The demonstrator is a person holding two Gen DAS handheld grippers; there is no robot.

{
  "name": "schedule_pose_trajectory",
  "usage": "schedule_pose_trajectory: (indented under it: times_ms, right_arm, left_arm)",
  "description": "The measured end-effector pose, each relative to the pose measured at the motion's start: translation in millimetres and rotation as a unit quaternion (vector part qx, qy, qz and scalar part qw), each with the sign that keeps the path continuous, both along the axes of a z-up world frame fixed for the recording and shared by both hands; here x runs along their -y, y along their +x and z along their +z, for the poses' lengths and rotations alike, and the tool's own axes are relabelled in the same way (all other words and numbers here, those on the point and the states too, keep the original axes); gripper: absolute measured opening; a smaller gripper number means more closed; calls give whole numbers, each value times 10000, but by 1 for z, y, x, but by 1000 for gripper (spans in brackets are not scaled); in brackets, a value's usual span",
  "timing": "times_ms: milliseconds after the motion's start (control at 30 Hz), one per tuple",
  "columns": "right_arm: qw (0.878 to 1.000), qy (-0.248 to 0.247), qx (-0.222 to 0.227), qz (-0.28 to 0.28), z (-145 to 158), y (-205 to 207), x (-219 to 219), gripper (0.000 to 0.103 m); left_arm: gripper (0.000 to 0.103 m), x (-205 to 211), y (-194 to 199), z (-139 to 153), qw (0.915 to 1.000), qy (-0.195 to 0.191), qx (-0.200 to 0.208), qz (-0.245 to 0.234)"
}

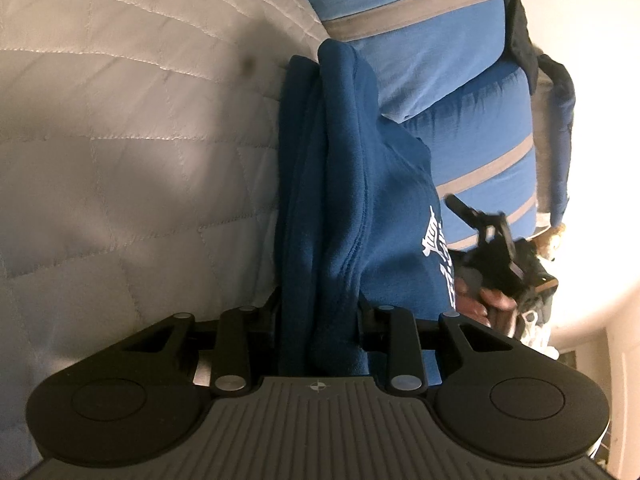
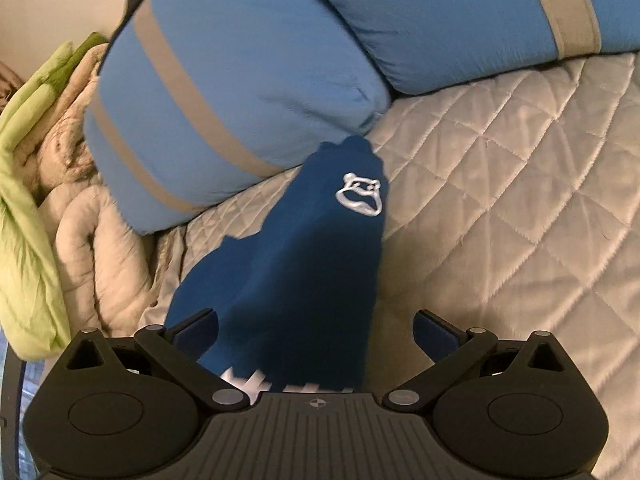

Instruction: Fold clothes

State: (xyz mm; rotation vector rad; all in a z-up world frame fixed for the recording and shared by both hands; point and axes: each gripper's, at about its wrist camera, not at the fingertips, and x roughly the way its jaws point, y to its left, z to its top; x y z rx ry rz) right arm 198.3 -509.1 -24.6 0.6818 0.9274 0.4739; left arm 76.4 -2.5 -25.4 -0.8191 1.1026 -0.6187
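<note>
A dark blue fleece garment [image 1: 340, 184] with white lettering hangs bunched over the grey quilted bed [image 1: 120, 160]. My left gripper [image 1: 318, 312] is shut on a thick fold of it. In the right wrist view the same garment [image 2: 304, 264], with a white emblem [image 2: 360, 194], drapes between the spread fingers of my right gripper [image 2: 316, 332], which is open; I cannot tell whether a finger touches the cloth. The right gripper also shows in the left wrist view [image 1: 492, 252], held by a hand.
Two blue pillows with grey stripes [image 2: 224, 92] [image 2: 460, 16] lie at the head of the quilted bed [image 2: 520, 200]. A crumpled beige and green blanket [image 2: 52, 184] is piled at the left. A white wall [image 1: 592, 120] is beyond.
</note>
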Motion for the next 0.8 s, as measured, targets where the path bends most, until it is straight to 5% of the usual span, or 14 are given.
schedule_pose_trajectory:
  times_ms: [233,267,300,400,800]
  right_arm:
    - [9991,416,-103,-22,-26,32,-11,91]
    - [9995,322,-54,-27,-25,34,-15,80]
    - [9997,240,-51,-38,-24,36,-17,54]
    - [9997,199,-130,7,-15,40,-17,34]
    - [9958,19,693,592,81,-6,-36,29]
  left_arm:
    - [31,4,-1,6,9997,185,128,-90]
    - [30,4,-1,7,9997,201,144,-91]
    - [30,5,-2,8,9996,216,161,-93]
    - [27,3,-10,22,9991,279,318,-102]
    - [25,-8,-52,94,9924,549,1088,-142]
